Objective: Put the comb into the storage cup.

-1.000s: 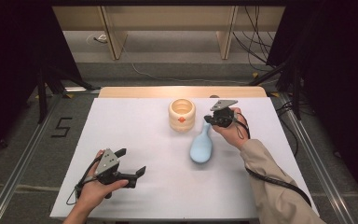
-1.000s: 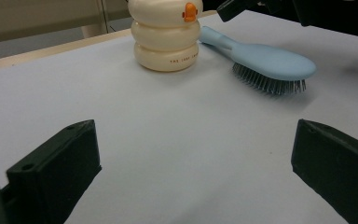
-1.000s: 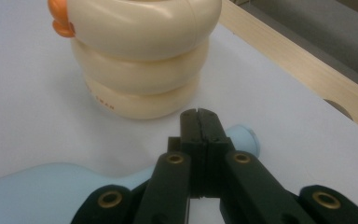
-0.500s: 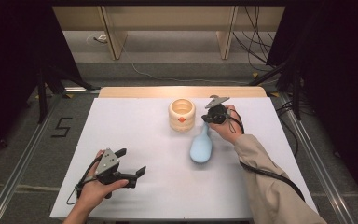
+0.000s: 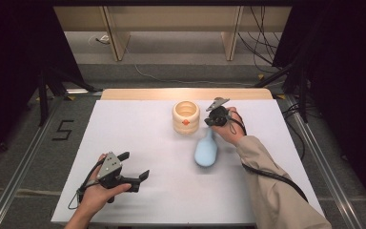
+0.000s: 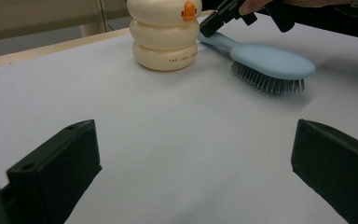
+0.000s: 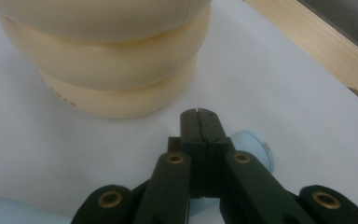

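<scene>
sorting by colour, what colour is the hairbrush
Light blue hairbrush with dark bristles; clearest in the left gripper view.

We see the white table [image 5: 138, 143] brightly and evenly lit from above, while the surrounding room falls into near darkness. The blue hairbrush [image 5: 206, 151] is slightly motion-blurred in the high view. In the right gripper view, the cream ringed container [image 7: 107, 60] looms soft and out of focus.

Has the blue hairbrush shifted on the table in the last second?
Yes. The hairbrush has slid slightly toward the cream holder; its handle end now lies closer beside it, under the shut right gripper.
</scene>
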Demonstrator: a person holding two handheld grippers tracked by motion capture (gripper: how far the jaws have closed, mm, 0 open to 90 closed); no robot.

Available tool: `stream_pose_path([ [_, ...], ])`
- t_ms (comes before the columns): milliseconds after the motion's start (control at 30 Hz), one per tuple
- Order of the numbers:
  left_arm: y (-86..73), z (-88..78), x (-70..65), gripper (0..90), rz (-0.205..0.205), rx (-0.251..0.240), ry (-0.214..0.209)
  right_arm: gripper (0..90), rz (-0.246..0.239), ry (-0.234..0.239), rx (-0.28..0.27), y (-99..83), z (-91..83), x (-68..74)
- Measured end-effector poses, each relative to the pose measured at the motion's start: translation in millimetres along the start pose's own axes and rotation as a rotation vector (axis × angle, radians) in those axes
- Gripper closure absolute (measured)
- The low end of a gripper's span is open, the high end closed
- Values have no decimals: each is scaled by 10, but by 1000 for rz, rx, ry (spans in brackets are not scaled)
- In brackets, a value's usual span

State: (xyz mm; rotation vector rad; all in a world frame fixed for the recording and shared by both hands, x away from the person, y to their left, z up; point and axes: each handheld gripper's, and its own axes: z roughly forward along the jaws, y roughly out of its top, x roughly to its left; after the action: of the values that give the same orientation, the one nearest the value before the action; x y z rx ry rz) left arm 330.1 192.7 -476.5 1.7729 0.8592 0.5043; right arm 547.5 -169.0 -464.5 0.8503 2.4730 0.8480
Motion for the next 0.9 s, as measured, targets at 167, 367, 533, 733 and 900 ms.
stream_pose_path([
  [167, -2, -2, -2, 7, -2, 0, -2, 900, -17, 5, 49, 33, 33, 42],
  [367, -1, 1, -8, 8, -2, -1, -2, 900, -4, -6, 68, 14, 48, 13],
  [533, -1, -2, -1, 9, -3, 1, -1, 900, 14, -17, 105, -17, 10, -30],
  [733, -1, 2, -10, 9, -1, 1, -3, 900, 40, -26, 156, -98, -99, -71],
  [900, -1, 5, -14, 10, 0, 4, -3, 900, 67, -30, 208, -212, -235, -91],
])
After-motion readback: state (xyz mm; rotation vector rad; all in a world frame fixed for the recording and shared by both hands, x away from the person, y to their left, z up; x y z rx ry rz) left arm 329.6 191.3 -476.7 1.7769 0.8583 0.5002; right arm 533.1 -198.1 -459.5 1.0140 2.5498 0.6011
